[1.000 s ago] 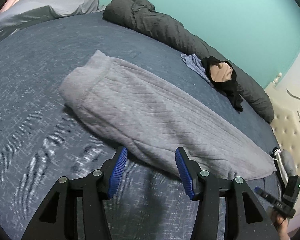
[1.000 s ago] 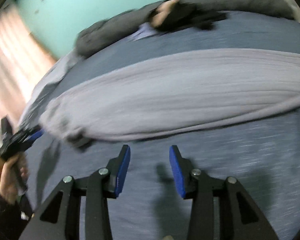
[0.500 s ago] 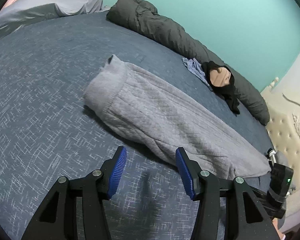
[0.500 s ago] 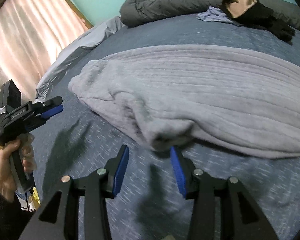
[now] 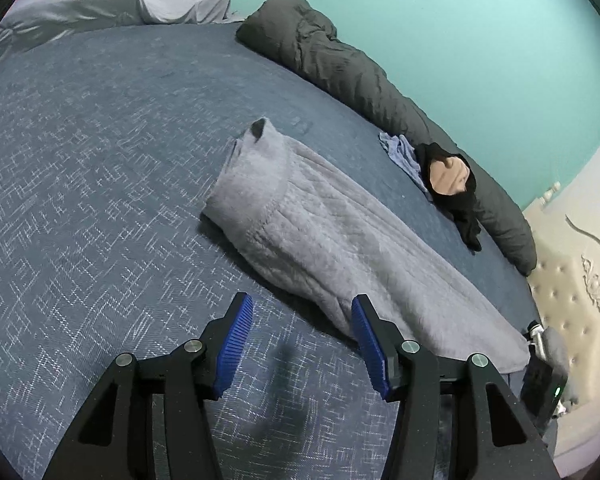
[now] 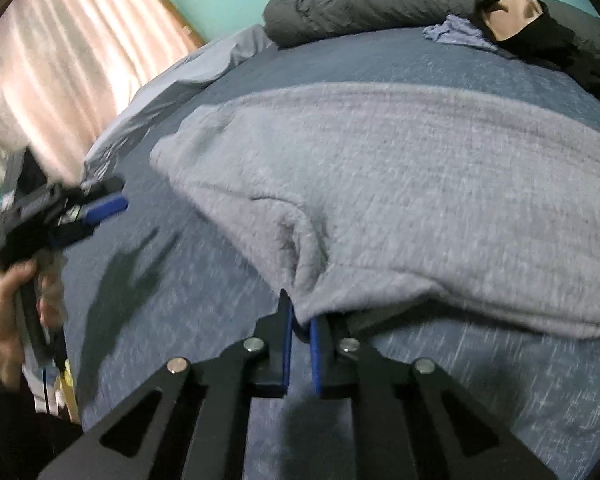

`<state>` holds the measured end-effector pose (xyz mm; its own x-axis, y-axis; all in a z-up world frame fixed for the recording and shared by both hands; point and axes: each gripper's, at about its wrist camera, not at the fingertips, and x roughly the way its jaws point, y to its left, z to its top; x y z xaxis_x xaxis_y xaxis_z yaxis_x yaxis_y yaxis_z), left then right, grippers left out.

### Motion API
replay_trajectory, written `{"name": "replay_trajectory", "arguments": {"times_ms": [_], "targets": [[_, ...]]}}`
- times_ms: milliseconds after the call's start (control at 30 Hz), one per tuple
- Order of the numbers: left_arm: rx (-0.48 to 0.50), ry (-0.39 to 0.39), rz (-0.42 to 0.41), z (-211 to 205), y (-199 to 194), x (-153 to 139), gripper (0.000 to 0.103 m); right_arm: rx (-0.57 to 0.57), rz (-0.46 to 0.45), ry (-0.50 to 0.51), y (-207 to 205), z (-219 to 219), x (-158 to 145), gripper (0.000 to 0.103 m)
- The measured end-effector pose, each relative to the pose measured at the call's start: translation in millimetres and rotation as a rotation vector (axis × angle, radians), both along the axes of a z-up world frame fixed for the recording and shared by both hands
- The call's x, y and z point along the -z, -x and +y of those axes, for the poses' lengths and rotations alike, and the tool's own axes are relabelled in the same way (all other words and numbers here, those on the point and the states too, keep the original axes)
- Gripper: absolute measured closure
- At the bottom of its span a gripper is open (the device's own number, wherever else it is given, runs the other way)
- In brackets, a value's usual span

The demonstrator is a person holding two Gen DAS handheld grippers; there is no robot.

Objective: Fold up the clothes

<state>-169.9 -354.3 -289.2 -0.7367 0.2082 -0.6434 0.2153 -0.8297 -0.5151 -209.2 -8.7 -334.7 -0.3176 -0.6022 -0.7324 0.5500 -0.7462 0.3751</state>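
One garment (image 6: pixel 400 184) hem, right gripper (image 6: pixel 300 322) pinching.

The big bed (image 5: pixel 80 168) has a blue cover. A soft grey garment (image 5: pixel 340 248) lies in the middle. At two o'clock lie a dark rolled blanket (image 5: pixel 340 68) and black clothes (image 5: pixel 464 204).

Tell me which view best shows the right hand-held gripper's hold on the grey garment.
The right wrist view: the right hand-held gripper has just closed on the grey garment at its near edge. The left wrist view shows only that gripper's body at the far end, its jaws hidden.
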Motion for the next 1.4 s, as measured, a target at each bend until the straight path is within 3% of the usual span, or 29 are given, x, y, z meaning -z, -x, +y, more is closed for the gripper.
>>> {"name": "replay_trajectory", "arguments": {"times_ms": [233,400,567,700,767,800,900,1033,1100,1167,1400], "targets": [[-0.014,-0.017,-0.046,-8,11,18,0.047,0.014,-0.051,0.033,1,7,6,0.095],[-0.042,-0.075,-0.070,-22,19,36,0.042,0.026,-0.066,0.050,12,10,-3,0.090],[-0.070,-0.157,-0.053,-39,31,44,0.042,0.031,-0.067,0.062,10,15,-7,0.074],[-0.046,-0.170,-0.035,-39,41,43,0.043,0.048,-0.059,0.069,9,19,-7,0.074],[-0.025,-0.143,-0.021,-38,46,41,0.054,0.063,-0.049,0.073,10,24,-7,0.074],[-0.023,-0.147,-0.018,-39,47,42,0.072,0.071,-0.043,0.077,12,26,-8,0.074],[-0.023,-0.166,-0.008,-43,50,45,0.092,0.067,-0.036,0.060,13,27,-7,0.074],[-0.045,-0.164,0.019,-52,46,37,0.096,0.050,-0.022,0.047,12,24,-7,0.077],[-0.055,-0.167,0.035,-58,44,33,0.096,0.052,-0.017,0.059,12,23,-9,0.093],[-0.062,-0.179,0.037,-64,43,34,0.096,0.063,-0.005,0.047,11,22,-11,0.100],[-0.073,-0.182,0.037,-67,46,36,0.096,0.126,-0.028,-0.031,4,35,1,0.103]]}}
